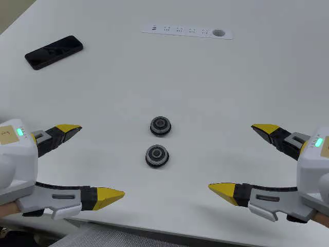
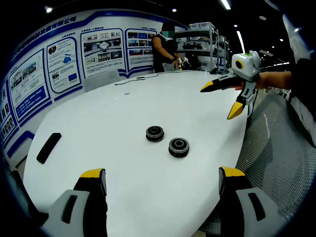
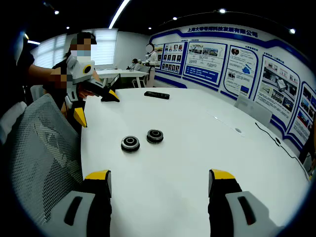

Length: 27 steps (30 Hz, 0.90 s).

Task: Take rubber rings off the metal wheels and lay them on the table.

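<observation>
Where wheels (image 1: 160,125) sit, phone (image 1: 54,51), seemingly sockets (image 1: 186,31) beyond

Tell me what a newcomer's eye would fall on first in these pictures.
On the white table, two small round metal wheels ringed in black rubber stand out: the farther wheel and the nearer wheel, close but apart. The yellow-tipped left gripper and right gripper flank them, both open and empty.
</observation>
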Available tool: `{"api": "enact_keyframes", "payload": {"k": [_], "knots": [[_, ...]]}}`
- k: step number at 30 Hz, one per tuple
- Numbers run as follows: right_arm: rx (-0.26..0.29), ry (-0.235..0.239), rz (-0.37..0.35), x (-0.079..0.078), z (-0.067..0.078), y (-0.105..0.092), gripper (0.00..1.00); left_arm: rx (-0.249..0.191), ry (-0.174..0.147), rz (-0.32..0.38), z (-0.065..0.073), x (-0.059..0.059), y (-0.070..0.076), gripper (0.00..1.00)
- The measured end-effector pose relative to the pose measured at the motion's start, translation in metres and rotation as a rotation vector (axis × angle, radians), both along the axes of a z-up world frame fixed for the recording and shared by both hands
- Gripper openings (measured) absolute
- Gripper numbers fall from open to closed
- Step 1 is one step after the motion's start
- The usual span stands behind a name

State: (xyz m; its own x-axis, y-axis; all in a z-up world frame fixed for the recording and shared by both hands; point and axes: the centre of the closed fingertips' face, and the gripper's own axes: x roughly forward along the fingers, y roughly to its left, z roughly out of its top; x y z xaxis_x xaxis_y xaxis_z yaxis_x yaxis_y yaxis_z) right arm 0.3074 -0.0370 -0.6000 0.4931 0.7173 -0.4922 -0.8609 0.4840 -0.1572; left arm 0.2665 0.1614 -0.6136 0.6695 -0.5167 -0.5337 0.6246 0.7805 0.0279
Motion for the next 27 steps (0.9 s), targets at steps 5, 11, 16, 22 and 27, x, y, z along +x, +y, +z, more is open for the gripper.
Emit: {"api": "enact_keyframes", "payload": {"k": [5, 11, 16, 22, 27], "knots": [[-0.013, -0.002, -0.001, -0.0016, -0.0003, -0.0017, 0.81, 0.019, -0.012, 0.006, 0.0018, 0.0027, 0.0017, 0.96], [-0.012, 0.011, 0.000, -0.0056, -0.0018, -0.0009, 0.81, 0.015, -0.024, 0.004, 0.0054, 0.0043, 0.0015, 0.94], [-0.004, 0.014, -0.006, -0.0057, 0.0000, -0.0014, 0.80, 0.028, -0.027, 0.000, 0.0052, 0.0042, 0.0021, 0.94], [-0.033, 0.006, 0.000, -0.0070, -0.0022, -0.0042, 0.80, 0.032, -0.021, -0.005, 0.0058, 0.0039, 0.0014, 0.93], [-0.022, 0.011, -0.006, -0.0065, -0.0012, -0.0040, 0.80, 0.035, -0.024, -0.007, 0.0065, 0.0057, 0.0033, 0.93]]}}
